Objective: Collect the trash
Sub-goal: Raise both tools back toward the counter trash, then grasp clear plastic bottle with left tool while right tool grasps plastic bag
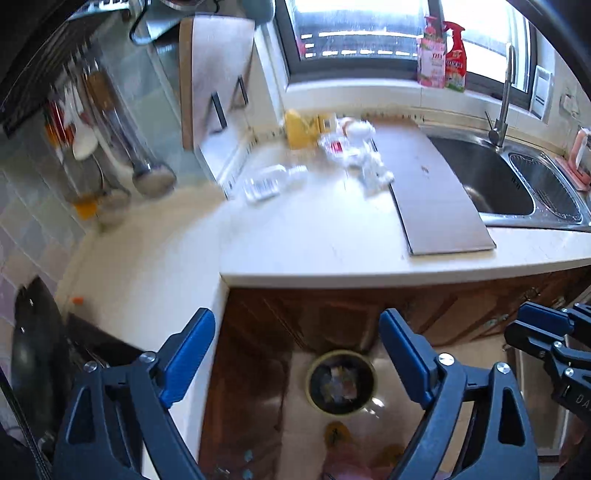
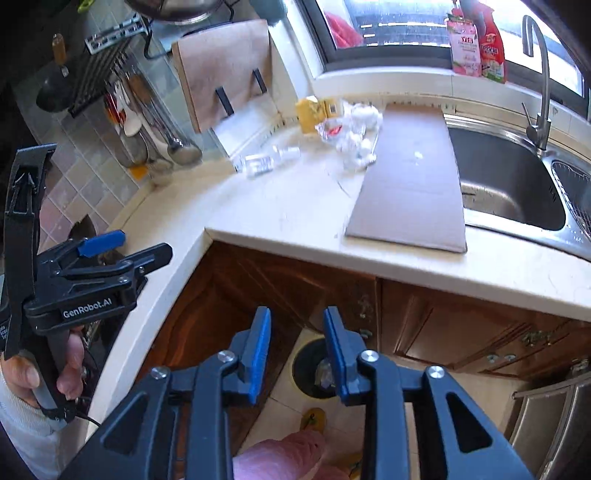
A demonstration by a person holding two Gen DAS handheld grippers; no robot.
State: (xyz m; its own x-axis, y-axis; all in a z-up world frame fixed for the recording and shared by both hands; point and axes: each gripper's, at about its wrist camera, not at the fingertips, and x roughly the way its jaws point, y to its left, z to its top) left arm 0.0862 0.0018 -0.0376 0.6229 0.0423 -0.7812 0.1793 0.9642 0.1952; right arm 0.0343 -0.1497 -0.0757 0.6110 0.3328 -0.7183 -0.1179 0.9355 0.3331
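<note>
Trash (image 2: 347, 136) sits far back on the desk (image 2: 295, 218); both empty, open tools (image 1: 297, 354) (image 2: 297, 350) could scatter it reaching.

Bright daylight pours in through the window (image 1: 369, 33) at the counter's back edge, its panes blown out to white glare. The pale countertop (image 1: 314, 240) is washed out near its back edge, and the sink (image 1: 491, 181) shows bright reflections. Cabinet fronts and floor below the counter's front edge lie in shadow. Both fisheye views bend straight lines and darken at the corners. Motion blur smears the hanging utensils (image 1: 110, 147) and the crumpled litter (image 1: 354, 155).
</note>
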